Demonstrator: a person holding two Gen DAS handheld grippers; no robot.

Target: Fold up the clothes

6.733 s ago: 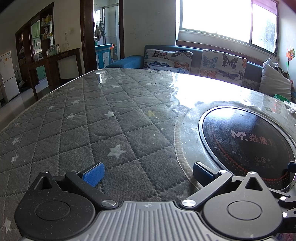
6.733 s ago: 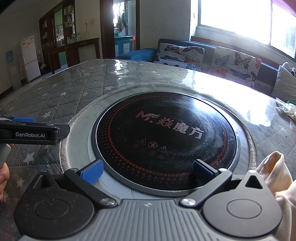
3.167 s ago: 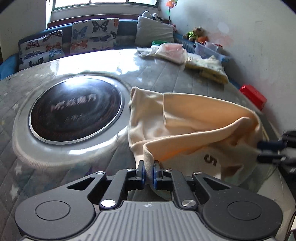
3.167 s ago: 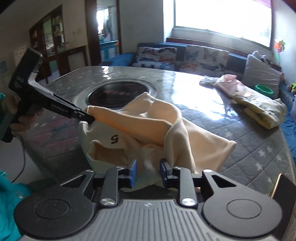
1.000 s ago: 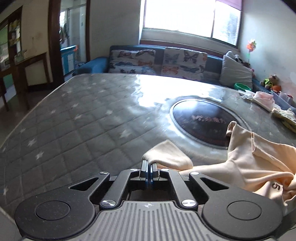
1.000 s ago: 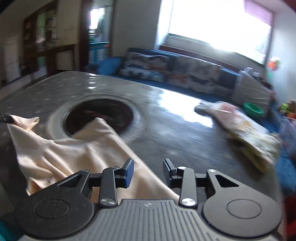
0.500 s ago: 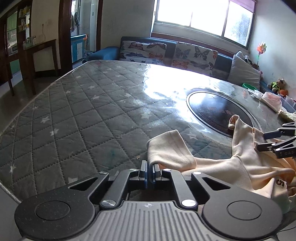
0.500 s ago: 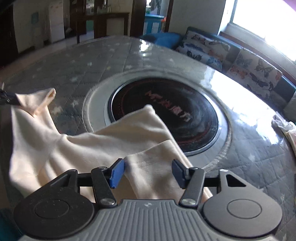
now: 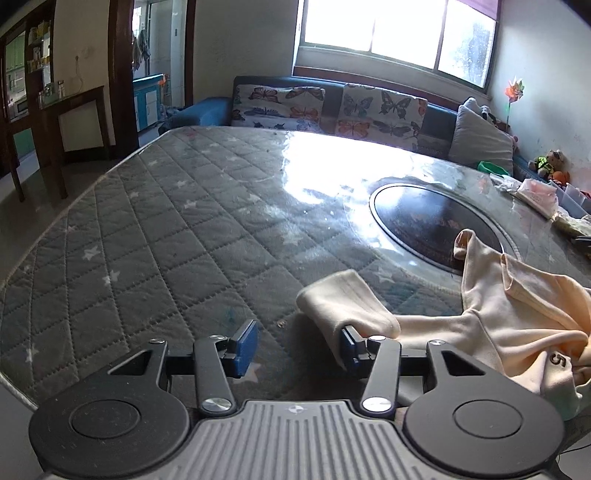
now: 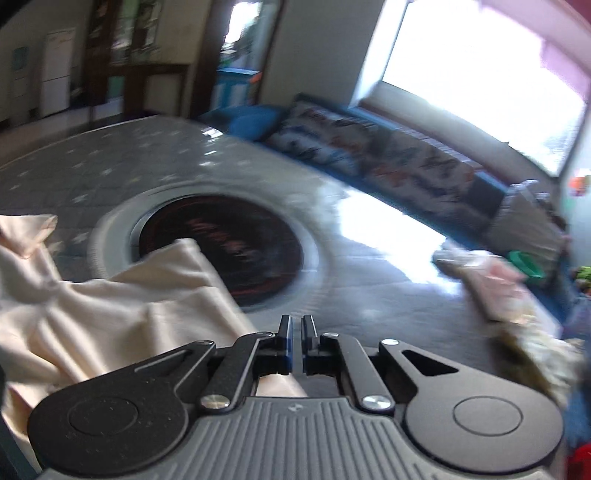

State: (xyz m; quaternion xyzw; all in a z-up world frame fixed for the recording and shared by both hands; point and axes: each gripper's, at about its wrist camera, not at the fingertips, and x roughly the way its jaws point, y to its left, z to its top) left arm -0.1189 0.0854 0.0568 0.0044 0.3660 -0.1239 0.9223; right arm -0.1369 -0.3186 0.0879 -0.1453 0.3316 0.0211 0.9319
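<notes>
The cream garment [image 9: 517, 317] lies crumpled on the near right part of your bench [image 9: 177, 236], one sleeve cuff spread toward the left and another fold reaching up onto the dark round cooktop [image 9: 428, 225] set into the bench surface. Your left wrist view shows this sharply: a printed "5" [image 9: 558, 361] sits on the cloth near the right edge, and the sleeve cuff rests against the inner face of the right-hand finger of your left gripper [image 9: 295, 345]. That gripper's jaws stand wide apart with nothing between them but the quilted grey star-patterned cover. Your right wrist view is smeared by motion blur, so its detail is poor, yet it gives what the other does not: the garment [image 10: 110, 302] seen from the other side, filling the lower left of the frame, with its pointed fold lapping the cooktop [image 10: 236, 243] rim. In that view your right gripper [image 10: 295, 334] has its jaws drawn almost together with only a thin slit between them; no cloth shows in the slit, and the garment lies just left of and under the fingers. The right view also takes in a heap of other clothes [image 10: 495, 291] well apart on the far right of the bench, which the left view catches only as a small pile [image 9: 535, 192] at its right edge. Beyond the bench, the left view clearly shows a sofa with butterfly cushions [image 9: 332, 107] under a bright window [image 9: 395, 33].
</notes>
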